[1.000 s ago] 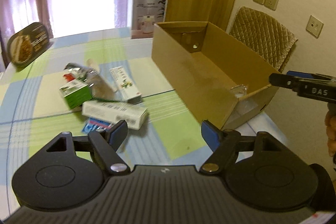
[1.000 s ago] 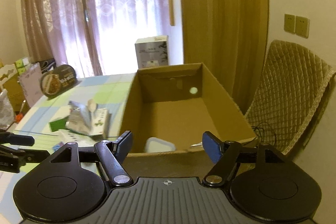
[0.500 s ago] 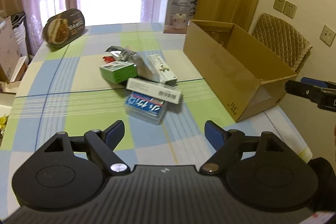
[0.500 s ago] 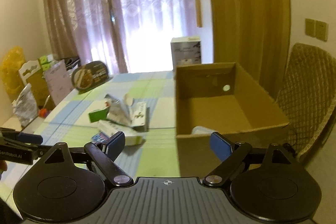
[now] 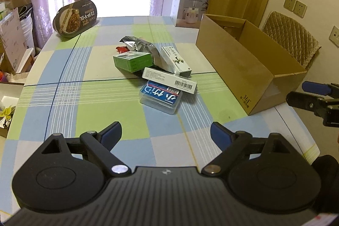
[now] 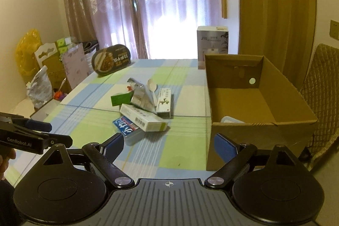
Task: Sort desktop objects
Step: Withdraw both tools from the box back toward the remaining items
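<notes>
A heap of small items lies mid-table: a clear case with a blue label point(image 5: 161, 97) point(image 6: 127, 128), a long white barcoded box point(image 5: 169, 80) point(image 6: 144, 119), a green box point(image 5: 133, 60) point(image 6: 119, 99), a silver foil pouch point(image 5: 142, 47) point(image 6: 142, 94) and a white box with a plant print point(image 5: 175, 60) point(image 6: 164, 102). An open cardboard box point(image 5: 243, 65) point(image 6: 262, 126) stands to the right, a white lidded container point(image 6: 231, 120) inside it. My left gripper point(image 5: 166, 135) hovers open, empty, short of the heap. My right gripper point(image 6: 168, 142) is open, empty, near the box's front corner.
A checked cloth covers the table point(image 5: 84, 99). At the far end stand a dark oval food tub point(image 5: 74, 18) and a white humidifier carton point(image 5: 190, 7). A quilted chair point(image 5: 290, 39) sits behind the cardboard box. Bags and cartons point(image 6: 48, 69) crowd the floor left of the table.
Both grippers have pulled back and away from the cardboard box, so the whole table now shows. The left view swung left onto the heap. Both stay open and empty.
</notes>
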The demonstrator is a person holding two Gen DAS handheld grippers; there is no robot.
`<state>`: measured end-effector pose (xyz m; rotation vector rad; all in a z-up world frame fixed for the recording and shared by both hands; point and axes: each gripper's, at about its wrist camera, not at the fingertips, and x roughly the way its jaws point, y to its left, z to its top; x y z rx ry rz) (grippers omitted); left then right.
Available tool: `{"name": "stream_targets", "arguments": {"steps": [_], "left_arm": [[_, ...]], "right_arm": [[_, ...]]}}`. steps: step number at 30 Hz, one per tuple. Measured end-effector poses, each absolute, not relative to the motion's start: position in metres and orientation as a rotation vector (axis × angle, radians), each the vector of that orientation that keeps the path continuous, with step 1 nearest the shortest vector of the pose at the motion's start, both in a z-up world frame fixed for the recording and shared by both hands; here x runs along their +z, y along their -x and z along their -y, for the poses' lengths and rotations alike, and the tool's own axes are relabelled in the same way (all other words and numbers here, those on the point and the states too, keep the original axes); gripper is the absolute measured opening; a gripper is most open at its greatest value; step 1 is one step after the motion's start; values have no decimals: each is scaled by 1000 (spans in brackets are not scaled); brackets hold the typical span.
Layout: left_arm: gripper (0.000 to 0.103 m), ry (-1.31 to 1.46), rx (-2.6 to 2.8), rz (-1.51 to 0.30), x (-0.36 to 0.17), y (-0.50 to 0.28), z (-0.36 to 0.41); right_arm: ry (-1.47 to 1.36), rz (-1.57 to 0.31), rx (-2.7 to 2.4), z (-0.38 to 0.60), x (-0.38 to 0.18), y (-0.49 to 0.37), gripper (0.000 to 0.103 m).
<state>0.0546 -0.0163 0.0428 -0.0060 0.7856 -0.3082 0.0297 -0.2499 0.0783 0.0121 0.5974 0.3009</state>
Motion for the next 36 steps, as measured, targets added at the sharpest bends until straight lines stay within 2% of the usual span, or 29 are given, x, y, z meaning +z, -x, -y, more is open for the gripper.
{"name": "stream_targets", "arguments": {"steps": [36], "left_arm": [[89,-112,-399,-861,-12,-109,8]], "right_arm": [[70,-691,376,191,28,-98,91]]}}
